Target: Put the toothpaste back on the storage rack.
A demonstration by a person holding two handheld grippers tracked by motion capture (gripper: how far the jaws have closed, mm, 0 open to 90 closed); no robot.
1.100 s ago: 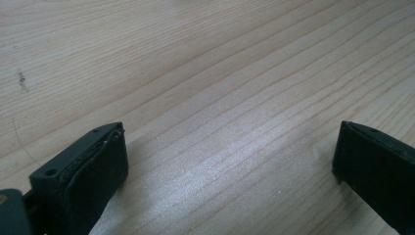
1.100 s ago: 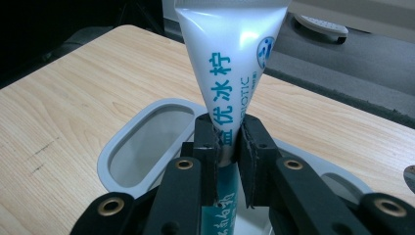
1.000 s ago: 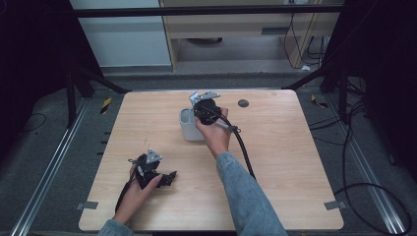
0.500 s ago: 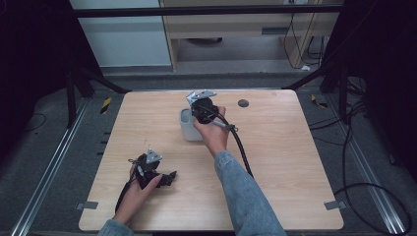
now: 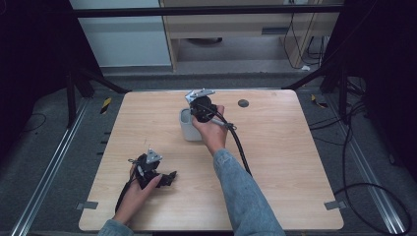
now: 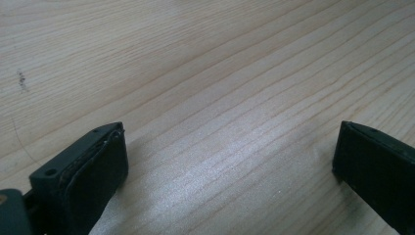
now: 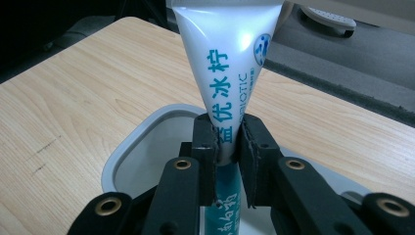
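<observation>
A white tube [image 7: 230,54] with teal lettering stands upright, wide crimped end up, pinched at its narrow part by my right gripper [image 7: 226,142]. Its lower end hangs inside a pale grey container [image 7: 128,147] with a rounded rim. From above, the right gripper [image 5: 201,105] hovers over that container [image 5: 186,129] near the table's far middle. My left gripper [image 5: 168,178] rests low at the front left, jaws pointing right. Its own view has the left gripper [image 6: 229,147] wide open over bare wood, nothing between the jaws.
A small dark round disc [image 5: 243,103] lies on the wooden table [image 5: 295,167] to the right of the container. The right gripper's black cable [image 5: 239,145] trails back across the table beside the forearm. Metal rails and cables run along the floor on both sides.
The right gripper with the tube has drifted slightly left and farther over the container. The left gripper has stayed in place.
</observation>
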